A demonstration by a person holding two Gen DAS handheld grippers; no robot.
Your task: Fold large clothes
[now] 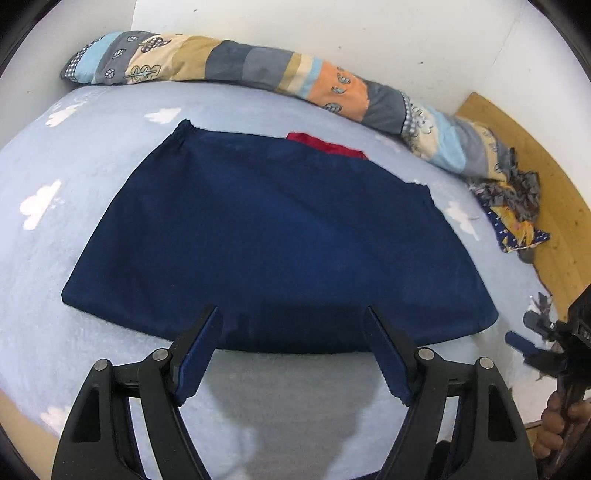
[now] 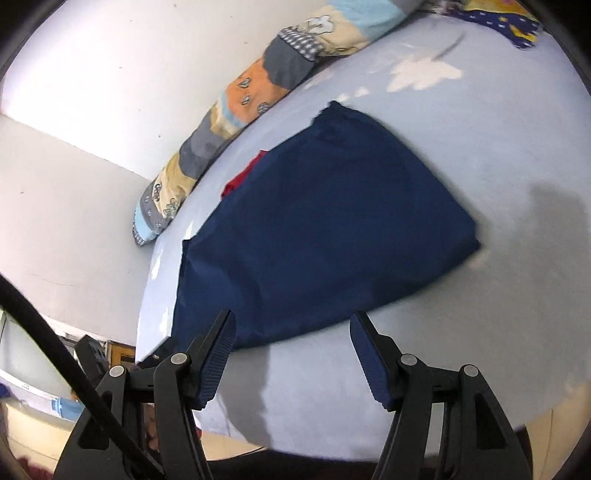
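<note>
The navy garment (image 1: 273,236) lay folded flat in the middle of the light blue sheet (image 1: 92,155), and a red strip (image 1: 321,143) peeked out at its far edge. The left gripper (image 1: 291,317) hovered over the near hem, jaws spread, nothing between them. The right gripper (image 2: 291,325) was spread too, empty, by the garment's near corner. A patchwork quilt (image 1: 236,62) lay rolled along the wall (image 1: 332,29).

- The folded navy-blue fabric garment (image 1: 273,236) lies flat on the pale-blue cloud-print bed sheet (image 1: 92,155).
- A red cloth piece (image 1: 325,142) shows at its far edge.
- The long patchwork bolster pillow (image 1: 229,62) lies behind, along the white wall (image 1: 332,29).
</note>
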